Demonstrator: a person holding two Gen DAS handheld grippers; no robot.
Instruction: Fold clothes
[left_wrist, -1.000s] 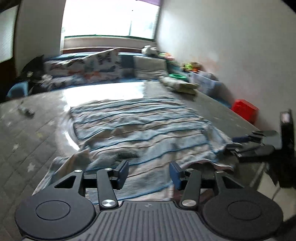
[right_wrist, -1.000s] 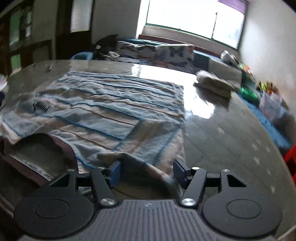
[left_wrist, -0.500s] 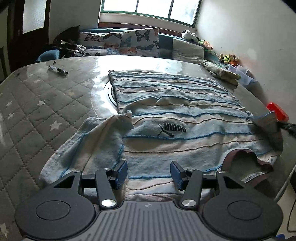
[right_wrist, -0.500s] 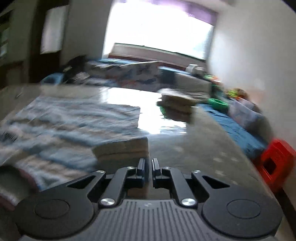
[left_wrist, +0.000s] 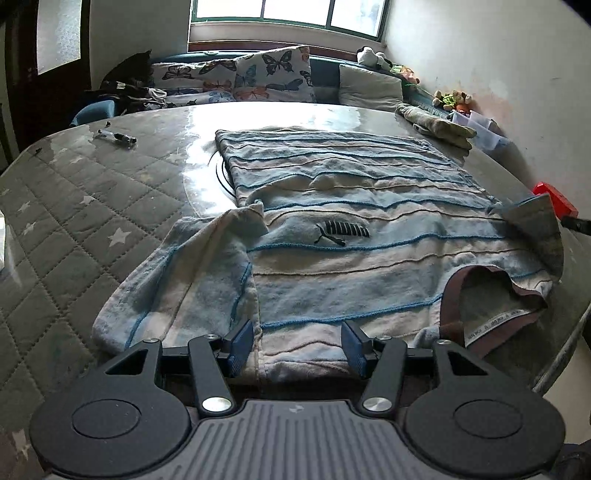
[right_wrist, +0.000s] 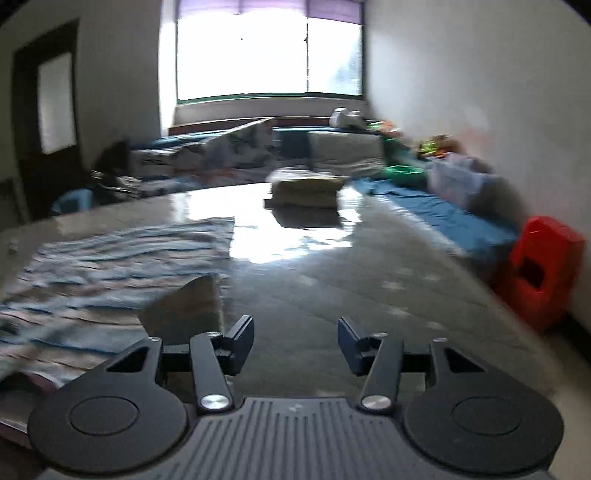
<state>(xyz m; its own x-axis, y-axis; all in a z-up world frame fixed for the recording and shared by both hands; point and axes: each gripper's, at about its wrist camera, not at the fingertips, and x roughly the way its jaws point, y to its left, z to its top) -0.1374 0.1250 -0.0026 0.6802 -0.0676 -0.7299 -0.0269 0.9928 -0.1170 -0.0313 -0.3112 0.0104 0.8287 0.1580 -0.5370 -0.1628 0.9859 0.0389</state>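
A blue-and-white striped shirt (left_wrist: 351, 221) lies spread on the round table (left_wrist: 74, 206), its collar (left_wrist: 487, 295) near the front right. Its left sleeve (left_wrist: 177, 280) lies out to the side. The right sleeve (left_wrist: 535, 221) is turned up and inward at the shirt's right edge. My left gripper (left_wrist: 297, 347) hovers open low over the near shoulder seam, with cloth under the jaws and not pinched. My right gripper (right_wrist: 295, 343) is opening over bare tabletop with nothing between its jaws. The turned-up sleeve (right_wrist: 188, 306) stands just left of it.
A pen (left_wrist: 116, 137) lies at the far left of the table. A folded stack of clothes (right_wrist: 306, 188) sits at the far right edge. A red stool (right_wrist: 543, 266) stands on the floor to the right. Butterfly cushions (left_wrist: 273, 74) line the bench under the window.
The right gripper, shut on the sleeve half a second ago, has let go and swung right. The left gripper sank closer to the shirt and stayed open.
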